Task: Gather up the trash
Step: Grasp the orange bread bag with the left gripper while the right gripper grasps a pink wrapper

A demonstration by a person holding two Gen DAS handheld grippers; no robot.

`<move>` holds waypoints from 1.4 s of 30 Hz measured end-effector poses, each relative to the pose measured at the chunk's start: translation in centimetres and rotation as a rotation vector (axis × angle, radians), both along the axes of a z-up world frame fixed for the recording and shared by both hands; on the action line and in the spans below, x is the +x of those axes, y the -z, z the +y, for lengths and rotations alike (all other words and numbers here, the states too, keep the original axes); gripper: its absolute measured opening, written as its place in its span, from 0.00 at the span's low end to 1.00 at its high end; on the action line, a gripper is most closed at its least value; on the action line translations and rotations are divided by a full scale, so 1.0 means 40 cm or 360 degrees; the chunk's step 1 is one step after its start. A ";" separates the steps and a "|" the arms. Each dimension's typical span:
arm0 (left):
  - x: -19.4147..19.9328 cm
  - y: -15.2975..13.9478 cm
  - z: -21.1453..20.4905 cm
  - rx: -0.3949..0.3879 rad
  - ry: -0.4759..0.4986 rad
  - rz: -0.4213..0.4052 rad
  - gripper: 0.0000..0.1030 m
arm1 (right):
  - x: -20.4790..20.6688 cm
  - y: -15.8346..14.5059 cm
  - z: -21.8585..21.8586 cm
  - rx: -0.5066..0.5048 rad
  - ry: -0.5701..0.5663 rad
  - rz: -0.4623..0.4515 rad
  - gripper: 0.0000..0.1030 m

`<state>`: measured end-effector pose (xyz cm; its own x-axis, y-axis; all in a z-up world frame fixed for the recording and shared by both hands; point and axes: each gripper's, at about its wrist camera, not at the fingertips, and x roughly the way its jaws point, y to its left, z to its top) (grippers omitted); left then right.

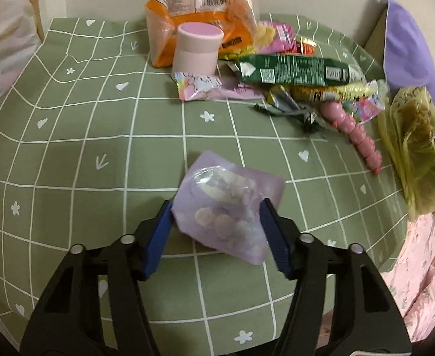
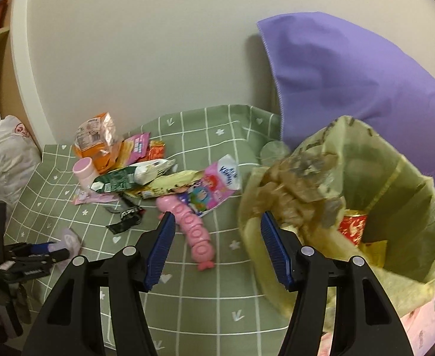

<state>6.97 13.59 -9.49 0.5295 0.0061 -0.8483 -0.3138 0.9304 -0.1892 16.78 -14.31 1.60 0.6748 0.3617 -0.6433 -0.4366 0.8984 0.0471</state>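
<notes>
Left gripper [image 1: 216,215]: jaws astride the lilac pouch [image 1: 229,204], pads at its two sides; whether they press yet cannot be told.
Pouch: lies on the green-checked counter [image 1: 69,154], apart from the wrapper heap [image 1: 291,74].
Handling: looks light, soft and crinkly, with round pieces inside; likely slippery film, so a firm pinch across its lower half seems best.
Right gripper [image 2: 216,246]: jaws apart, empty, beside the yellow bag [image 2: 395,207].
Bag: mouth open, trash already inside.
Next: pinch the pouch, carry it to the bag.
</notes>
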 end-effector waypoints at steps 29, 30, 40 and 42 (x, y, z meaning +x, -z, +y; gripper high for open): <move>-0.013 -0.117 0.254 -0.0013 -0.0135 -0.0201 0.51 | -0.105 0.279 0.446 0.0039 -0.0702 0.0526 0.15; -0.014 -0.114 0.252 -0.0014 -0.0130 -0.0198 0.51 | -0.103 0.281 0.455 0.0048 -0.0716 0.0547 0.11; 0.016 -0.071 0.248 -0.0119 -0.0086 -0.0183 0.51 | -0.065 0.229 0.363 0.0155 -0.0577 0.0537 0.04; 0.034 -0.076 0.244 -0.0128 -0.0057 -0.0207 0.52 | -0.052 0.215 0.326 0.0165 -0.0504 0.0517 0.04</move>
